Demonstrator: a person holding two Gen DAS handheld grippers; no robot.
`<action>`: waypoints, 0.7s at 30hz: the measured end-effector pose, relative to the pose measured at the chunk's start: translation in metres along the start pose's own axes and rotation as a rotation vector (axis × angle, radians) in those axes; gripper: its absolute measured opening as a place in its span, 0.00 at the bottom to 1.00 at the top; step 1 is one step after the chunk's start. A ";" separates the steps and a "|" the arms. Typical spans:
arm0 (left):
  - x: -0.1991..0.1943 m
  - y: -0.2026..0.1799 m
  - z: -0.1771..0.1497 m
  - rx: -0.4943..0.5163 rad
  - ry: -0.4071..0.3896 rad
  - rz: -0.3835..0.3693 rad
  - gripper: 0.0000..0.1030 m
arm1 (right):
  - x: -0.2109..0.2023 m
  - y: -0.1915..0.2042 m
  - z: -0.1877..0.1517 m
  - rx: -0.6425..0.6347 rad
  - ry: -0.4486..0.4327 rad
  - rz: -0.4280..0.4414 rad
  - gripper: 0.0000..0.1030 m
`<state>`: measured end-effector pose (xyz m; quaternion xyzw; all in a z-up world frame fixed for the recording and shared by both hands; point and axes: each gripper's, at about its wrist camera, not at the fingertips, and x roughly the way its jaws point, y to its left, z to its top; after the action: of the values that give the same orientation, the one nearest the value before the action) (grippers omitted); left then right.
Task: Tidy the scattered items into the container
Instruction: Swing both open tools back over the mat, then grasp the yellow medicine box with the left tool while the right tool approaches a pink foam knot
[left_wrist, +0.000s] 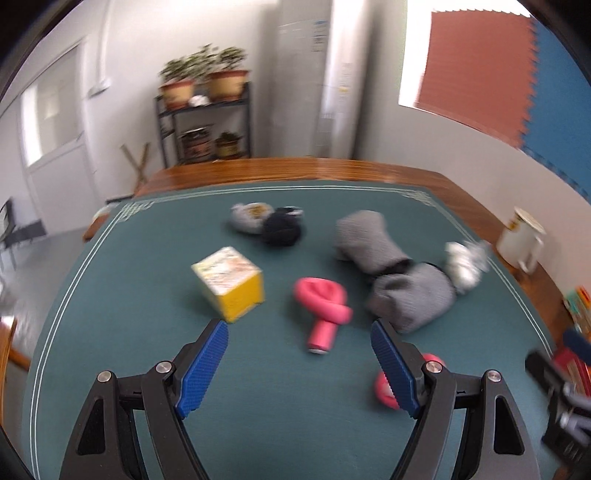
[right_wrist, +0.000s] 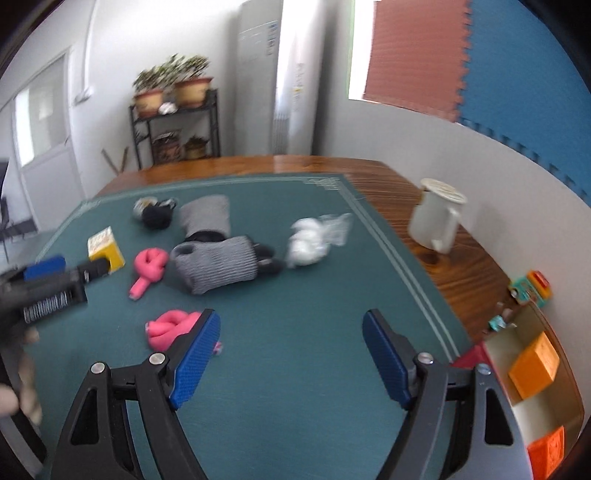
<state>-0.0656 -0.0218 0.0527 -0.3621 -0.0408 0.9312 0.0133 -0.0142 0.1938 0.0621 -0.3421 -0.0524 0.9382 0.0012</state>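
On the green mat lie a yellow box (left_wrist: 231, 282), a knotted pink roll (left_wrist: 325, 302), a second pink roll (right_wrist: 170, 328), two grey knitted bundles (left_wrist: 410, 295), a white bundle (left_wrist: 463, 264) and a black and grey bundle (left_wrist: 275, 223). My left gripper (left_wrist: 299, 363) is open and empty, above the mat just short of the first pink roll. My right gripper (right_wrist: 291, 356) is open and empty above bare mat, with the second pink roll beside its left finger. The container (right_wrist: 517, 373) at the right edge holds orange blocks.
A white jug (right_wrist: 437, 219) stands on the wooden table (right_wrist: 454, 273) to the right of the mat. Small colourful toys (right_wrist: 532, 288) lie behind the container. The left gripper also shows at the left of the right wrist view (right_wrist: 55, 284).
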 end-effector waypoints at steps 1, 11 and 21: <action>0.004 0.007 0.001 -0.013 0.002 0.014 0.79 | 0.002 0.007 0.000 -0.026 0.005 -0.004 0.80; 0.032 0.035 -0.003 -0.075 0.063 0.067 0.79 | 0.005 0.040 0.009 -0.161 -0.002 -0.042 0.80; 0.042 0.042 -0.005 -0.085 0.080 0.077 0.79 | 0.009 0.044 0.008 -0.146 0.009 -0.008 0.80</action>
<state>-0.0932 -0.0606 0.0176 -0.4007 -0.0658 0.9131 -0.0363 -0.0243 0.1498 0.0579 -0.3452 -0.1219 0.9304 -0.0196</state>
